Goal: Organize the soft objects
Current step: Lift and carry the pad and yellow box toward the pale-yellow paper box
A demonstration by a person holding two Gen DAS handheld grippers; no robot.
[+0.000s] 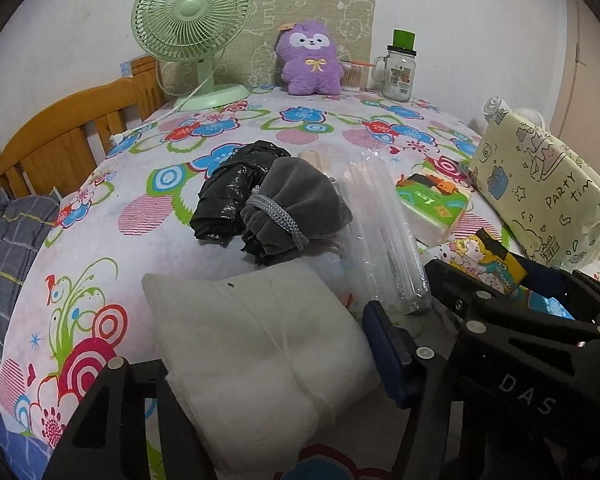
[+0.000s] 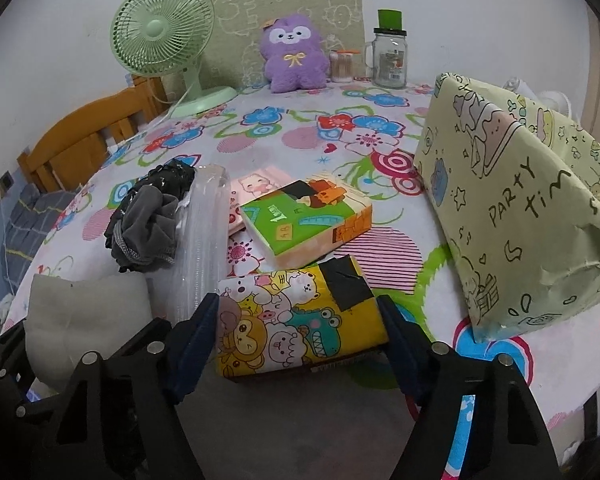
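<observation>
My left gripper [image 1: 268,364] is shut on a folded white cloth pack [image 1: 256,340], held just over the flowered table. My right gripper [image 2: 300,320] is shut on a yellow cartoon tissue pack [image 2: 296,320]; it also shows in the left wrist view [image 1: 488,264]. A grey drawstring pouch [image 1: 292,204] lies on a black plastic bag [image 1: 228,196] at mid table. A clear sleeve of plastic cups [image 1: 384,240] lies beside them. A green tissue pack [image 2: 308,216] rests on a pink one [image 2: 256,188].
A green fan [image 1: 192,24], a purple plush [image 1: 308,56], a cotton swab jar [image 1: 352,76] and a glass mug jar [image 1: 398,72] stand at the back. A wrapped "party time" box [image 2: 516,208] sits at the right. A wooden bed frame [image 1: 60,140] is left.
</observation>
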